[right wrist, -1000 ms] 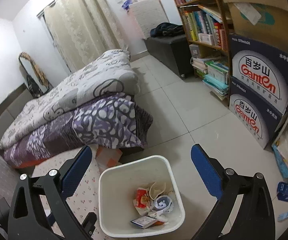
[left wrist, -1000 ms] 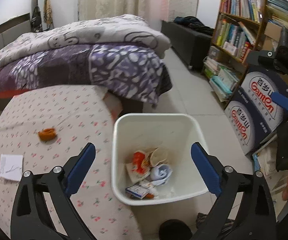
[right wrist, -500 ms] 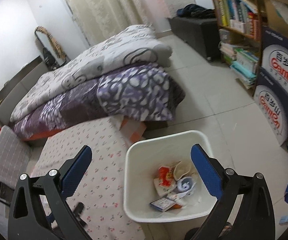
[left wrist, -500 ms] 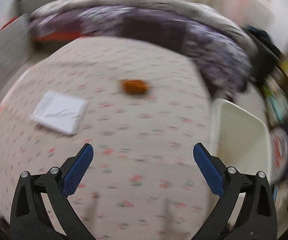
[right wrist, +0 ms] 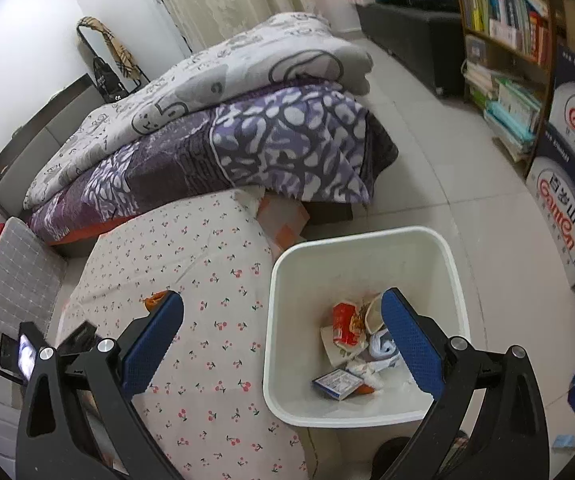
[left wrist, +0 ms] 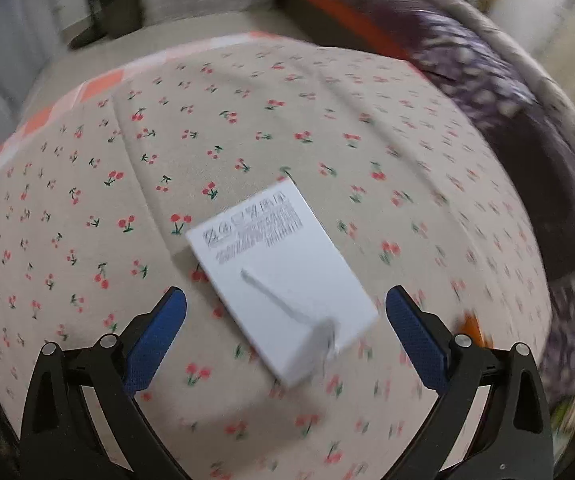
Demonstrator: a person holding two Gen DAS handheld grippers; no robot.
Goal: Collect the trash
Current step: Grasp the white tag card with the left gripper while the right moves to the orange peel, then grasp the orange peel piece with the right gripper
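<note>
A flat white packet [left wrist: 283, 272] with grey print lies on the cherry-print sheet [left wrist: 247, 120]. My left gripper [left wrist: 285, 295] hovers open just over its near half, with one finger on each side and nothing held. An orange scrap [left wrist: 472, 326] lies at the right, partly behind the right finger. In the right wrist view my right gripper [right wrist: 281, 298] is open and empty above the edge of the bed and the white bin [right wrist: 367, 236]. The bin holds a red wrapper [right wrist: 343, 322], a small blue box [right wrist: 337, 384] and crumpled paper. The orange scrap [right wrist: 154, 301] peeks out by the left finger.
Folded purple and grey quilts [right wrist: 247, 120] are piled at the far end of the bed. A bookshelf [right wrist: 503, 24] and blue Ganten cartons [right wrist: 567, 208] line the right wall. A grey checked cushion [right wrist: 19, 276] lies at the left. Tiled floor [right wrist: 447, 184] lies beyond the bin.
My left gripper swung left from over the bin to the bed and closed in on the white packet. The right view shifted slightly, bringing the bin and bed nearer. Both grippers stayed open.
</note>
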